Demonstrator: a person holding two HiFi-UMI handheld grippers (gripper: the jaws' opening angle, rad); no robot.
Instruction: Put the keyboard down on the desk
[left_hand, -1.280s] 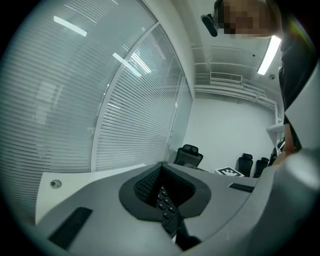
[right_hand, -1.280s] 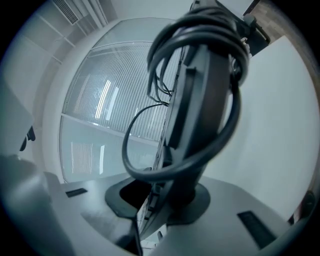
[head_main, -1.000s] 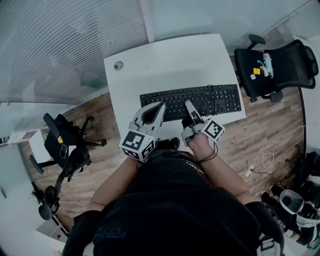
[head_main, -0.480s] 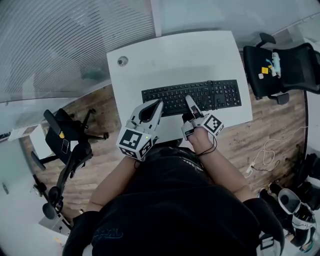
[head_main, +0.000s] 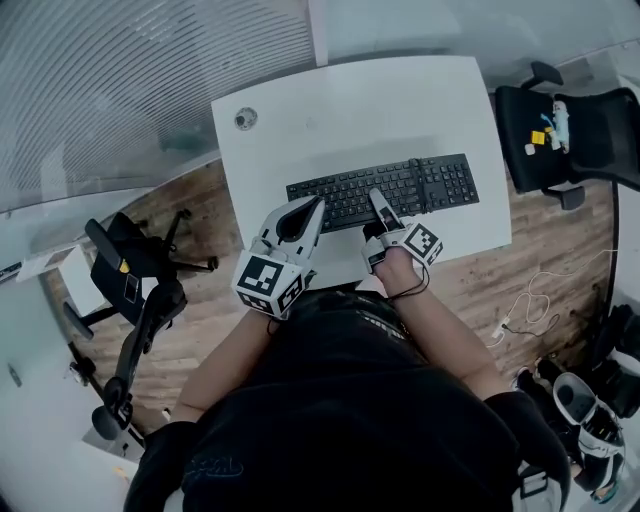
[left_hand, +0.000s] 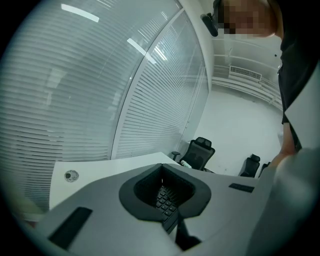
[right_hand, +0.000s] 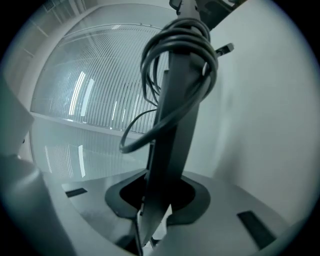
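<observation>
Keyboard (head_main: 400, 190): black, keys up, lengthwise over near half of white desk (head_main: 350, 100), approx. parallel to front edge. Resting on the top or just above it: can't tell.

L gripper (head_main: 318, 206): at keyboard's near edge, left-of-centre. Jaws narrow, clamped on that edge; keys show through gap btwn them.

R gripper (head_main: 377, 200): same near edge, approx. mid-length. Jaws narrow, pinching the board, which its own view shows edge-on btwn them, w/ coiled cable (right_hand: 177, 45) further along the board.

Bright, even, soft-shadowed light; strong fisheye bending, dark vignetted corners.
</observation>
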